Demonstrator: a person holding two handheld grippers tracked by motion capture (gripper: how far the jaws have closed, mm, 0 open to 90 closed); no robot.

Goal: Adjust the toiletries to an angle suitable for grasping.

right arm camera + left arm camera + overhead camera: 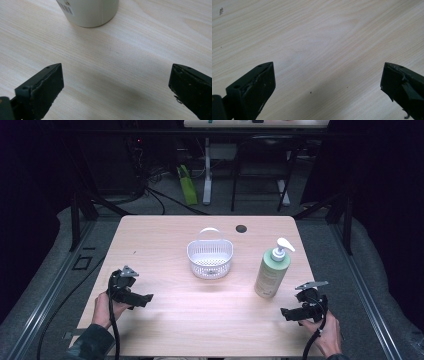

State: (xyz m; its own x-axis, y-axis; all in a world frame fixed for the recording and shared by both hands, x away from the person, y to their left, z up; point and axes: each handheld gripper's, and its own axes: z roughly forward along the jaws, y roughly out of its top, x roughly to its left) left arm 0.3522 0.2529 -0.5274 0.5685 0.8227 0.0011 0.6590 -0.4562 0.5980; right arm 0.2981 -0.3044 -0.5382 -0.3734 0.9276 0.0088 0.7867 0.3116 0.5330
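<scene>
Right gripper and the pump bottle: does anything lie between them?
No. In the right gripper view, bare wooden table runs from the open right gripper to the pump bottle; the high view agrees.

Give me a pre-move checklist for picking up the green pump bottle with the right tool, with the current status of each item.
1. Right tool open: ok, jaws stand wide apart with nothing between them.
2. Pale green plastic pump bottle with white dispenser upright on the light wooden table: ok.
3. Path from right tool to bottle free: ok, bare wood lies between jaws and bottle base.
4. Bottle apart from the white perforated plastic basket: ok, a clear gap separates them.
5. Left tool out of the way: ok, open, low over the table's left side.
6. Bottle's fill level or weight: cannot tell.
</scene>
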